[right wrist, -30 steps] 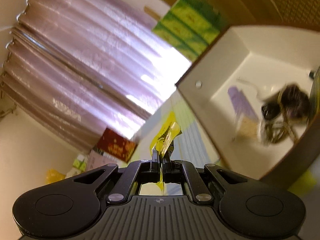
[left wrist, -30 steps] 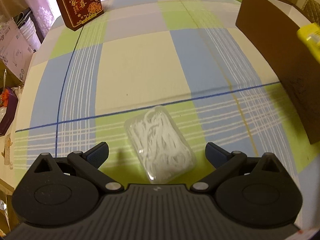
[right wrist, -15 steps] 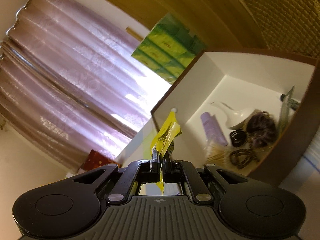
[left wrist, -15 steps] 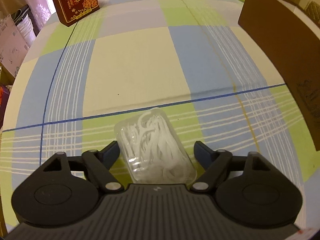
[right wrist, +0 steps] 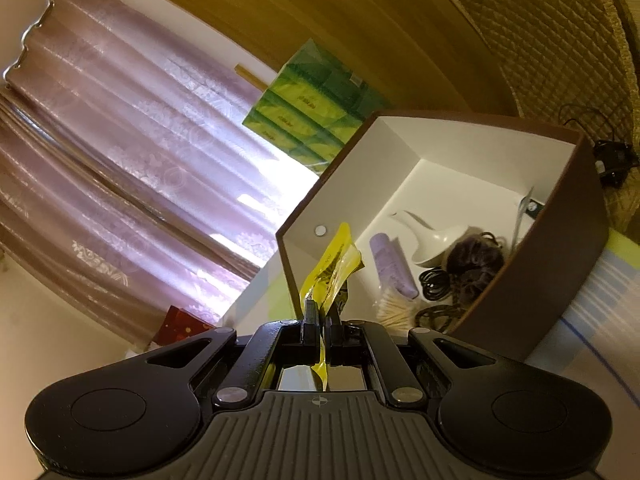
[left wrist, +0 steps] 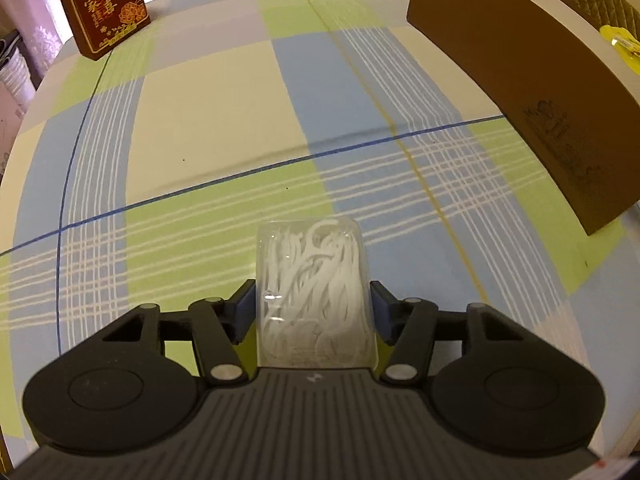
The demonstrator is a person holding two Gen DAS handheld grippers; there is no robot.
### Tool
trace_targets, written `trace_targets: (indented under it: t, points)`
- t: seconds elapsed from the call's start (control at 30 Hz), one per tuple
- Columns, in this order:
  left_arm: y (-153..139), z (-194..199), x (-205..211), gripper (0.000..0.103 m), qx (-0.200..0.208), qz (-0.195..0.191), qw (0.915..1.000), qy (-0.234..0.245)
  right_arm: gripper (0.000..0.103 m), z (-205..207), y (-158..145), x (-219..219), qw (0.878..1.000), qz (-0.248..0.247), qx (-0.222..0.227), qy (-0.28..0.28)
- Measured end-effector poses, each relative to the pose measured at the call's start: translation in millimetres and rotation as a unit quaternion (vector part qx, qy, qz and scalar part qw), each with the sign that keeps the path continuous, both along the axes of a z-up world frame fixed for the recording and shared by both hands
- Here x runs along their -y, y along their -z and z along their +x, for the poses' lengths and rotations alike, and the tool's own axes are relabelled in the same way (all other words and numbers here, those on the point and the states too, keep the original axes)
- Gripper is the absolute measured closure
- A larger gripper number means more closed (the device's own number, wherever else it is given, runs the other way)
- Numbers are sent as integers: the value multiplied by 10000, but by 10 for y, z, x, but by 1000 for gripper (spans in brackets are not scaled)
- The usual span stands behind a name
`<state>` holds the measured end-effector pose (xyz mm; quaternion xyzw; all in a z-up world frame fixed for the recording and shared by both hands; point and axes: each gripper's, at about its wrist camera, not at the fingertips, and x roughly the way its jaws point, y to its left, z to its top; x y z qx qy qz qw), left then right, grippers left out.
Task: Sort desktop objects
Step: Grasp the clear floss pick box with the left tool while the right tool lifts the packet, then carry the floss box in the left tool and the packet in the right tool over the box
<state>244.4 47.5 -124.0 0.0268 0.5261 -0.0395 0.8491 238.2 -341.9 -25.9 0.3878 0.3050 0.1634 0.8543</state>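
In the left wrist view, my left gripper [left wrist: 312,300] is shut on a clear plastic box of white floss picks [left wrist: 314,292], its blue pads against both sides, just above the checked tablecloth [left wrist: 208,112]. In the right wrist view, my right gripper [right wrist: 322,316] is shut on a yellow sachet [right wrist: 332,266] and holds it in the air beside the brown box with a white inside [right wrist: 452,156]. That box holds a purple tube [right wrist: 392,264], a white scoop [right wrist: 432,240], dark hair ties [right wrist: 464,272] and cotton swabs [right wrist: 394,310]. Its brown outer wall [left wrist: 520,92] shows at the right in the left wrist view.
A red gift box [left wrist: 102,8] stands at the table's far left corner. Green tissue packs [right wrist: 308,112] sit behind the brown box, by the pink curtain [right wrist: 120,152]. A quilted chair back [right wrist: 552,40] is at the right.
My left gripper closed in around the floss pick box and now grips it. My right gripper has tilted down with the yellow sachet, bringing the open brown box more fully into view.
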Motion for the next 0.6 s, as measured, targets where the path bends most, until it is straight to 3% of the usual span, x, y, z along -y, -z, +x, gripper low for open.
trace_targets:
  t: [0.1,0.2,0.6]
  points:
    - [3,27,2,42,-37,4,9998,-199,103,-20,-8,37,10000,16,18,-11]
    - [-12,31,45,50,-10,48,9999,-112,103,-53,-17,90,10000,25,39,-36]
    - [-186,-130,335,51,125,18,9999,-56,103,-85,-62,323,9999,37,109,-104]
